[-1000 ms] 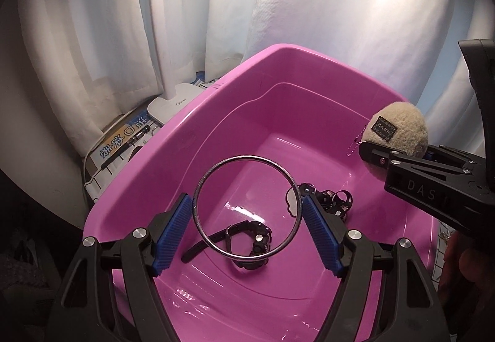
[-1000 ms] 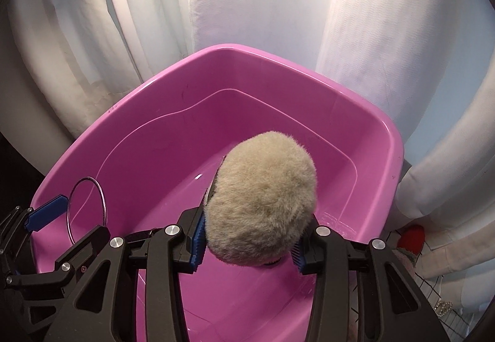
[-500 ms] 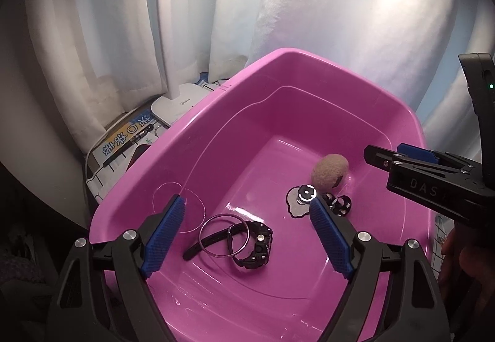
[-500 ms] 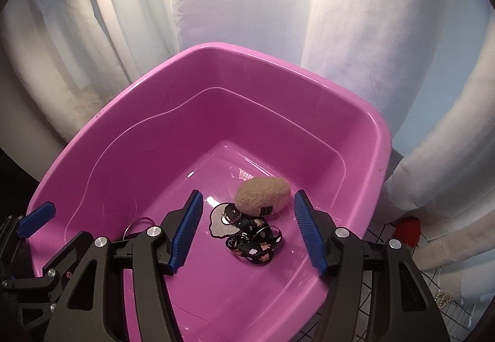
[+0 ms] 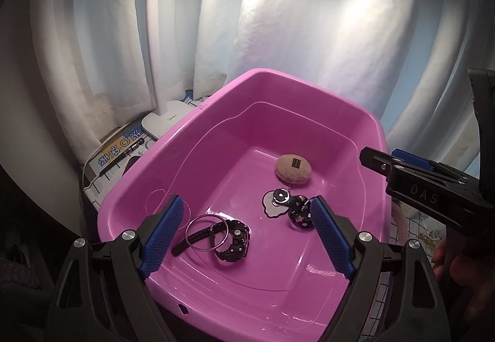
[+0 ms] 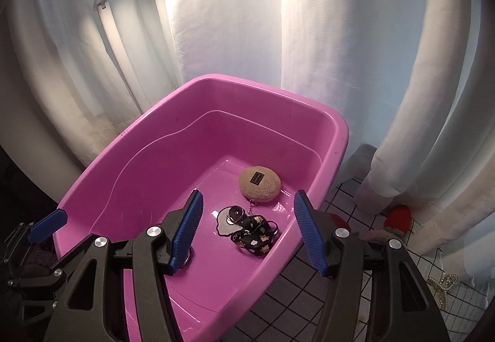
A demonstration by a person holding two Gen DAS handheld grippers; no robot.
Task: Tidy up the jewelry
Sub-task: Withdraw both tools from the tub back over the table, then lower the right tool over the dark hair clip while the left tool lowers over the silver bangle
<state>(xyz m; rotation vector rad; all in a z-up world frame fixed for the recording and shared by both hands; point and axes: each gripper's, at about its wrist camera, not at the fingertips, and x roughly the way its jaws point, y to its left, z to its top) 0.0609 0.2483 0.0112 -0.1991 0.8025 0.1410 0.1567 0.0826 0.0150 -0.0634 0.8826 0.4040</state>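
Observation:
A pink tub [image 5: 198, 137] [image 6: 130, 156] holds the jewelry. In the left wrist view a thin metal bangle [image 5: 207, 233] lies on a black watch [image 5: 230, 241]. A beige fluffy charm [image 5: 293, 169] [image 6: 260, 183] on a chain lies further back, by a flat cloud-shaped piece [image 5: 274, 201] [image 6: 227, 219] and a black patterned hair tie [image 5: 299, 212] [image 6: 255, 237]. My left gripper [image 5: 246, 233] is open and empty above the tub's near side. My right gripper [image 6: 247, 232] is open and empty above the tub's right part; it also shows in the left wrist view [image 5: 402, 164].
White curtains hang behind the tub. A white lamp base [image 5: 165, 120] and a printed box [image 5: 117, 153] sit at its left. On the checked cloth [image 6: 309, 289] at the right lie a red fluffy item [image 6: 399, 216] and a pearl piece [image 6: 444, 287].
My left gripper opened and let the bangle fall onto the watch. My right gripper opened and let the fluffy charm fall into the tub. Both grippers rose and drew back.

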